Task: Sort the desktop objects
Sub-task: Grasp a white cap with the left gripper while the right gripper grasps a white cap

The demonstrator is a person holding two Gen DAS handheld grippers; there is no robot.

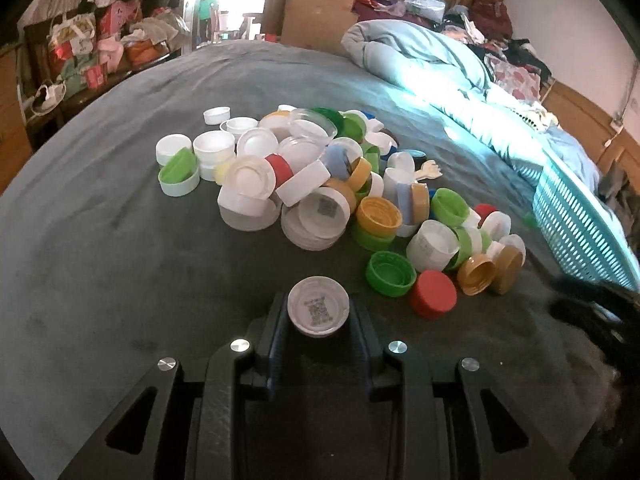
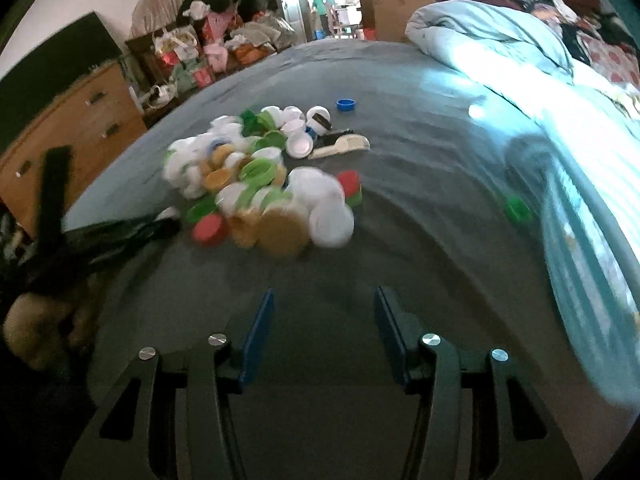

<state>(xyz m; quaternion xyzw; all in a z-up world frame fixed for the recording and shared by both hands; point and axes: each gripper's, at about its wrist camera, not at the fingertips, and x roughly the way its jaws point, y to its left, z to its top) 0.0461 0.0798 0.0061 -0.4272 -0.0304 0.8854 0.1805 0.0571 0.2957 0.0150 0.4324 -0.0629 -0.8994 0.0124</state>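
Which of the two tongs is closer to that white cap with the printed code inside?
Left. The left tongs are shut on the white cap, its sides between the pads. The right tongs are open and empty over bare blanket, short of the cap pile.
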